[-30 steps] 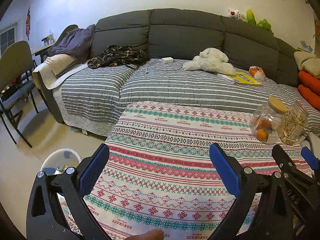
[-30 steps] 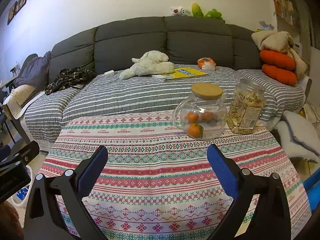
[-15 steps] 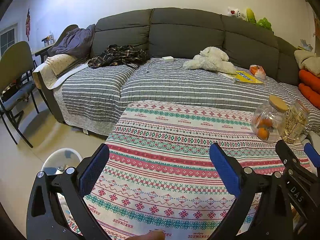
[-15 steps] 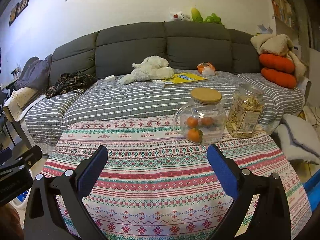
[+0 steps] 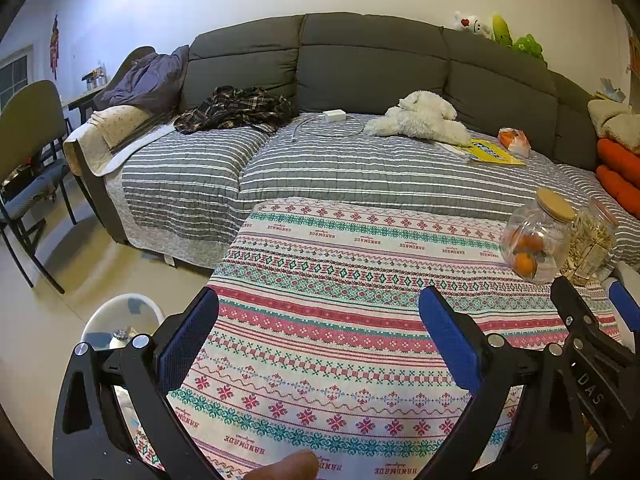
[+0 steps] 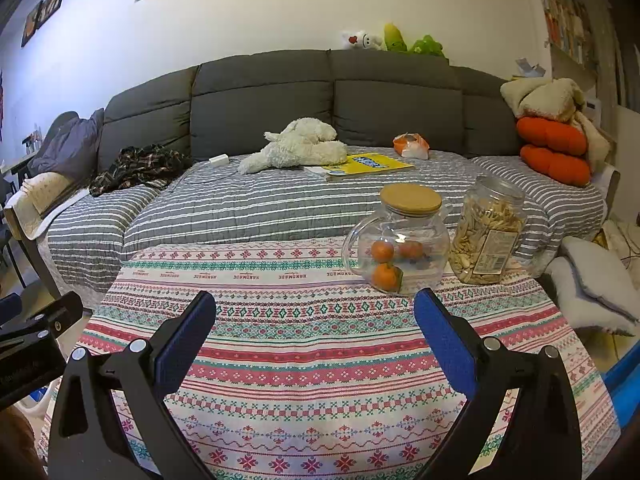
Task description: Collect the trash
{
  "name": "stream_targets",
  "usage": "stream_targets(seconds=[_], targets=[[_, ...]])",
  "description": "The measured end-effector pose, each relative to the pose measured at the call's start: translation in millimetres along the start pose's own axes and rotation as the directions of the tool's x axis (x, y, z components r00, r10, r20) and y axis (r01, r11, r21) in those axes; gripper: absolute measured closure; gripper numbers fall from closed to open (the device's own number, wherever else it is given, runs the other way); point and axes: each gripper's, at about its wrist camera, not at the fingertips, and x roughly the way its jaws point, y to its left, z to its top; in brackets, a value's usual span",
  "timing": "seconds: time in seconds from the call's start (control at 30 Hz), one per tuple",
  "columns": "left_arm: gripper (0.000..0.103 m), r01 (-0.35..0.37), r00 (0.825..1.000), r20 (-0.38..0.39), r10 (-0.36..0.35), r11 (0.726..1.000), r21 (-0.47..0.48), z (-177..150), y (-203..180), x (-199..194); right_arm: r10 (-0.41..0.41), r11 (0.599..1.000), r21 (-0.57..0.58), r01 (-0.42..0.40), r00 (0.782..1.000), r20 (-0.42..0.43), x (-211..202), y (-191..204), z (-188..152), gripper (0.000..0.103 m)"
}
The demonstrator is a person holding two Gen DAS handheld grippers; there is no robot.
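Note:
A white waste bin stands on the floor left of the table, with a bottle top showing inside. My left gripper hangs open over the patterned tablecloth, nothing between its blue pads. My right gripper is open too, above the same tablecloth, holding nothing. The right gripper also shows at the right edge of the left wrist view. An orange and white crumpled bag lies on the sofa. No loose trash shows on the table.
A glass jar with oranges and a jar of snacks stand at the table's far right. The grey sofa behind holds a white plush toy, a yellow book, and plaid clothing. A chair stands left.
Both grippers have drawn back and tilted up a little, so the table and jars sit lower and farther in view. Both stay open.

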Motion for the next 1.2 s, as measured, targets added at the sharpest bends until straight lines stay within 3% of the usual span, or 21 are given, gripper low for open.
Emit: stream_targets(seconds=[0.9, 1.2], targets=[[0.007, -0.017, 1.0, 0.017, 0.016, 1.0, 0.023, 2.0, -0.3, -2.0, -0.001, 1.0, 0.002, 0.001, 1.0, -0.005, -0.2, 0.1, -0.6, 0.007], [0.022, 0.008, 1.0, 0.029, -0.009, 0.999, 0.042, -0.4, 0.0, -0.3, 0.002, 1.0, 0.002, -0.001, 1.0, -0.013, 1.4, -0.3, -1.6, 0.007]])
